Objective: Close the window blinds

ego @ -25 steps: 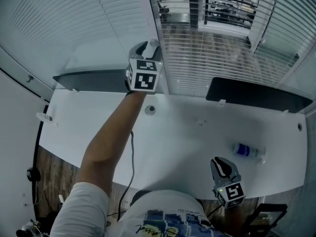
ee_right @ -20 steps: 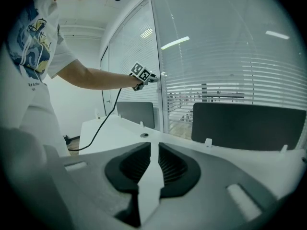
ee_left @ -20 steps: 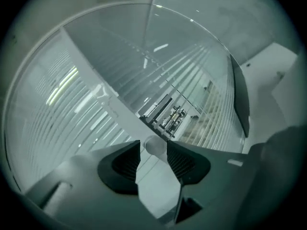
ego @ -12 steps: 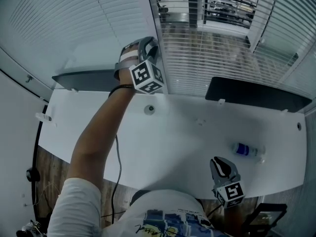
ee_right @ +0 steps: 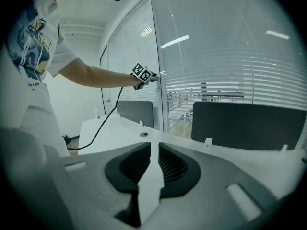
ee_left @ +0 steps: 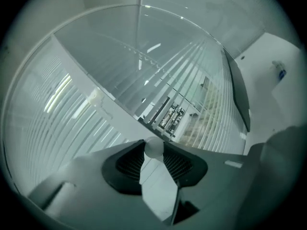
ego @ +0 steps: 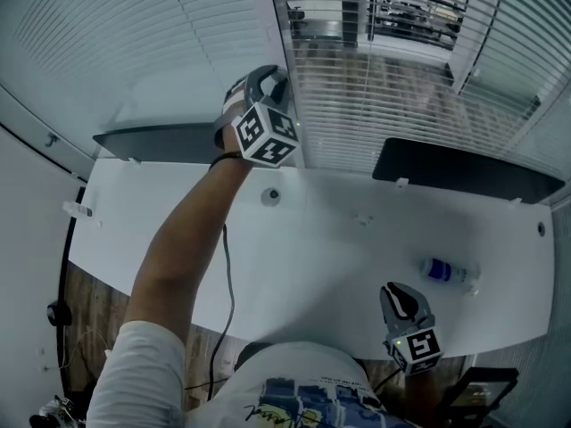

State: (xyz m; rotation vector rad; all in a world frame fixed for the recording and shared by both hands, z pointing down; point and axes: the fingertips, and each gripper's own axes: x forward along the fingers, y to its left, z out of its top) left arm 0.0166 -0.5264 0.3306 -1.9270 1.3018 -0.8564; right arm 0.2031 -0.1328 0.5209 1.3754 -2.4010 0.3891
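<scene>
The left blind (ego: 134,34) hangs with its slats turned shut. The right blind (ego: 384,69) has open slats, with a room showing through. My left gripper (ego: 272,78) is raised at the window post between them. Its jaws have just been closing, and they now pinch the white rounded end of the blind's wand (ee_left: 154,146). In its own view the left gripper (ee_left: 154,148) points at the glass. From the right gripper view the left gripper (ee_right: 144,74) shows far off at the post. My right gripper (ego: 400,297) rests low by the desk's near edge, shut and empty (ee_right: 154,150).
A white desk (ego: 339,239) runs under the window. Two dark partition screens (ego: 161,141) (ego: 464,172) stand along its far edge. A water bottle (ego: 446,272) lies at the right, a cable grommet (ego: 270,197) sits mid-desk, and a black cable (ego: 223,275) hangs from the left arm.
The left hand has rolled at the window post, so its marker cube shows other faces. The right gripper and the bottle have not moved.
</scene>
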